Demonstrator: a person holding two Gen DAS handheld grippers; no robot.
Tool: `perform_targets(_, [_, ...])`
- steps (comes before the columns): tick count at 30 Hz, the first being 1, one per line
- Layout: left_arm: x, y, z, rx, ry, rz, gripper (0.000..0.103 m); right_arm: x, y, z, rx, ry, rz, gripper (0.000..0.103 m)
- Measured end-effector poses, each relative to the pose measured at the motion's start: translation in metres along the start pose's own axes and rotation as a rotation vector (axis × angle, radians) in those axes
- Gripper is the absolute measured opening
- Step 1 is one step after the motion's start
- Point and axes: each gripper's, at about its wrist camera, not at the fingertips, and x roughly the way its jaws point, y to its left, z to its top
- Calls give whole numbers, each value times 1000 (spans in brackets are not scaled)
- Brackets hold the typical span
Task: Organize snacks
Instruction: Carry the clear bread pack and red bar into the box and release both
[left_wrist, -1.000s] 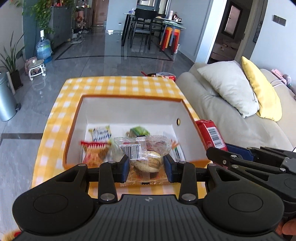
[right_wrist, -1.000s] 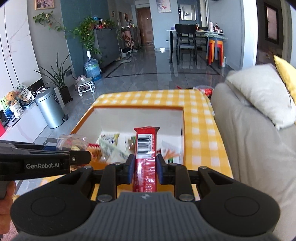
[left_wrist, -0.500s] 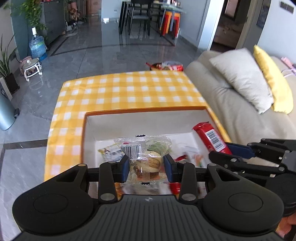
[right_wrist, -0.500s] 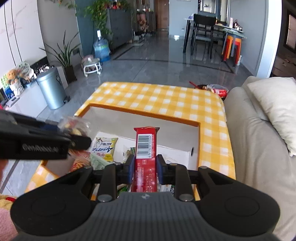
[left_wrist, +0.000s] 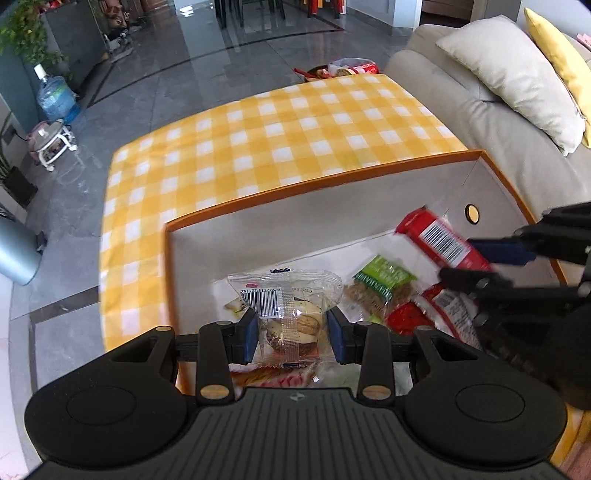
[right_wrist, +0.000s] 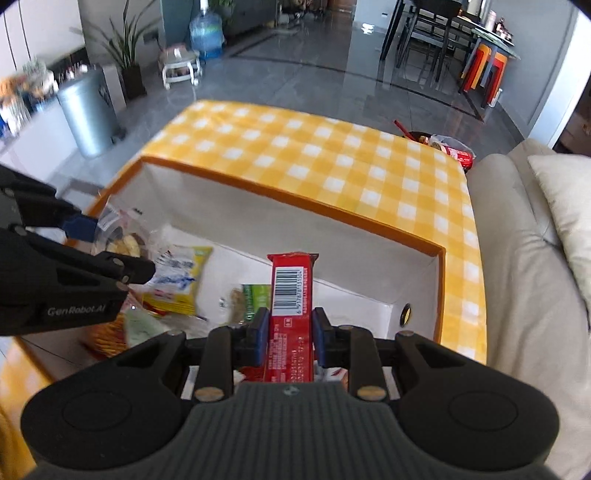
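Yellow-checked cloth covers the counter (left_wrist: 258, 140), where an orange-rimmed box (left_wrist: 332, 184) holds loose snacks. Above it, the left gripper (left_wrist: 291, 334) has its jaws pinching a clear nut packet (left_wrist: 286, 306). The right gripper (right_wrist: 290, 334) has its jaws clamped on a red bar (right_wrist: 291, 295), apparently clear of the snacks below.

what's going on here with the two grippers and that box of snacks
A person is sorting snacks with a handheld gripper in each hand. The left gripper is shut on a clear packet of nuts, the right gripper on a red bar. Both hang over the open orange-rimmed box, which already holds several packets.
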Motion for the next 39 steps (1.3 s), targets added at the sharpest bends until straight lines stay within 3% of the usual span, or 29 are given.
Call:
perform_targets(13, [43, -5, 12, -58, 61, -88, 42, 43, 2, -5, -166, 94, -66, 21])
perform_targets(24, [52, -5, 7, -59, 108, -85, 43, 47, 3, -12, -216, 121, -92, 22])
perform_targets(30, [34, -7, 6, -49, 68, -63, 62, 34, 1, -10, -209, 105, -91, 42])
perform_targets(39, [-27, 0, 4, -52, -67, -12, 69, -11, -4, -5, -133, 22, -63, 70])
